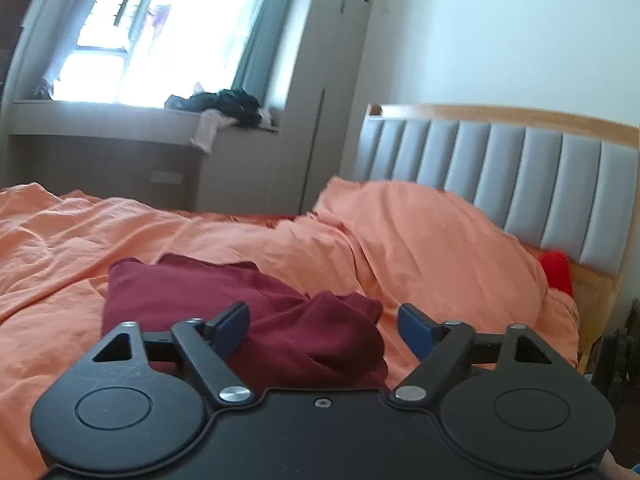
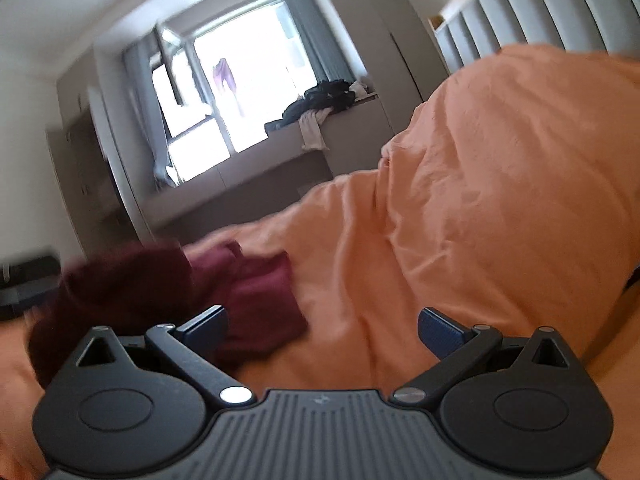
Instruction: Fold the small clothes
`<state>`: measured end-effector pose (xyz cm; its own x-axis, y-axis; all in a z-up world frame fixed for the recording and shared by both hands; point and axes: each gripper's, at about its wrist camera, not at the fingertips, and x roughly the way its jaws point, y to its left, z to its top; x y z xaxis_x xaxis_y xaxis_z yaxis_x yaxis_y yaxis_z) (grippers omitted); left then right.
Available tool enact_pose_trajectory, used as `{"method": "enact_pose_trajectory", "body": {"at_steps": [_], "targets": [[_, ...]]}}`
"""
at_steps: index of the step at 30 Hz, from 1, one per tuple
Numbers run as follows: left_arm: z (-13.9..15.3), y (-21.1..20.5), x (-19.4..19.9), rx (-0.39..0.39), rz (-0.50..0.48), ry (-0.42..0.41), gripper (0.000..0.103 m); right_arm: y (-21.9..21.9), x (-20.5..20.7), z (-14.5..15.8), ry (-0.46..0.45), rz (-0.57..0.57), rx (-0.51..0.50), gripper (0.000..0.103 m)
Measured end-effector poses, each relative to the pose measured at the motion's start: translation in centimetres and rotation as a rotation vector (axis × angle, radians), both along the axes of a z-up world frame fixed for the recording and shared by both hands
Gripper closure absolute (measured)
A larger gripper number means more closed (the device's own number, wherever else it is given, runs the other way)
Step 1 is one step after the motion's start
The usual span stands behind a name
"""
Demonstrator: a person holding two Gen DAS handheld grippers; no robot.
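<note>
On orange bedding (image 1: 60, 240), maroon garment (image 1: 192, 296) lies; both grippers gape.

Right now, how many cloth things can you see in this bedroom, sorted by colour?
Maroon: 1, the garment on the bed.
Orange: 1, the duvet.
Red: 1, a cloth or cushion by the headboard; I cannot tell which.
Dark: 1, a clothes pile on the sill.
Pale: 1, a cloth hanging off the sill.
Total: 5
</note>
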<state>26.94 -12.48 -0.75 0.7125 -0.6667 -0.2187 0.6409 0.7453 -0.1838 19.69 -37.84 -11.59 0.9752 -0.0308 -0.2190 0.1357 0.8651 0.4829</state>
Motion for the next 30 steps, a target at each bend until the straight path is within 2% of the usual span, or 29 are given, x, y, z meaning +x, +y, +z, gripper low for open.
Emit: {"method": "enact_pose_trajectory", "body": {"at_steps": [3, 6, 11, 16, 19, 21, 22, 23, 24, 26, 27, 29, 30], "targets": [[0.1, 1.4, -0.4, -0.055, 0.054, 0.013, 0.008, -0.8, 0.6, 0.3, -0.057, 0.074, 0.134, 0.000], [0.2, 3.7, 0.0, -0.145, 0.127, 0.054, 0.003, -1.3, 2.2, 0.9, -0.090, 0.148, 0.223, 0.000], [-0.4, 6.5, 2.2, -0.240, 0.246, 0.225, 0.002, -1.3, 6.7, 2.8, -0.065, 0.252, 0.199, 0.000], [-1.0, 7.7, 3.7, -0.285, 0.258, 0.324, 0.002, -1.3, 12.0, 3.7, -0.031, 0.344, 0.188, 0.002], [-1.6, 8.1, 4.5, -0.287, 0.266, 0.380, 0.002, -0.3, 14.9, 3.4, 0.033, 0.387, 0.155, 0.015], [-2.3, 7.8, 5.2, -0.233, 0.281, 0.439, 0.002, 0.5, 16.2, 3.0, 0.058, 0.421, 0.108, 0.024], [-2.7, 7.5, 5.4, -0.212, 0.279, 0.464, 0.001, 0.8, 16.6, 2.8, 0.079, 0.419, 0.085, 0.033], [-3.0, 7.3, 5.7, -0.199, 0.267, 0.485, 0.001, 1.2, 17.0, 2.7, 0.098, 0.418, 0.067, 0.046], [-3.1, 7.2, 5.7, -0.190, 0.258, 0.494, 0.001, 1.6, 16.8, 2.6, 0.093, 0.423, 0.062, 0.051], [-3.2, 6.8, 5.6, -0.166, 0.250, 0.480, 0.001, 2.1, 16.3, 2.8, 0.065, 0.432, 0.041, 0.068], [-3.2, 6.5, 5.6, -0.149, 0.243, 0.472, 0.002, 2.5, 15.9, 3.0, 0.052, 0.419, -0.003, 0.071], [-3.4, 5.9, 5.6, -0.120, 0.225, 0.466, 0.004, 2.8, 15.3, 3.6, 0.018, 0.409, -0.067, 0.093], [-3.4, 5.6, 5.6, -0.110, 0.217, 0.466, 0.004, 2.8, 14.9, 4.0, -0.001, 0.398, -0.088, 0.094]]}}
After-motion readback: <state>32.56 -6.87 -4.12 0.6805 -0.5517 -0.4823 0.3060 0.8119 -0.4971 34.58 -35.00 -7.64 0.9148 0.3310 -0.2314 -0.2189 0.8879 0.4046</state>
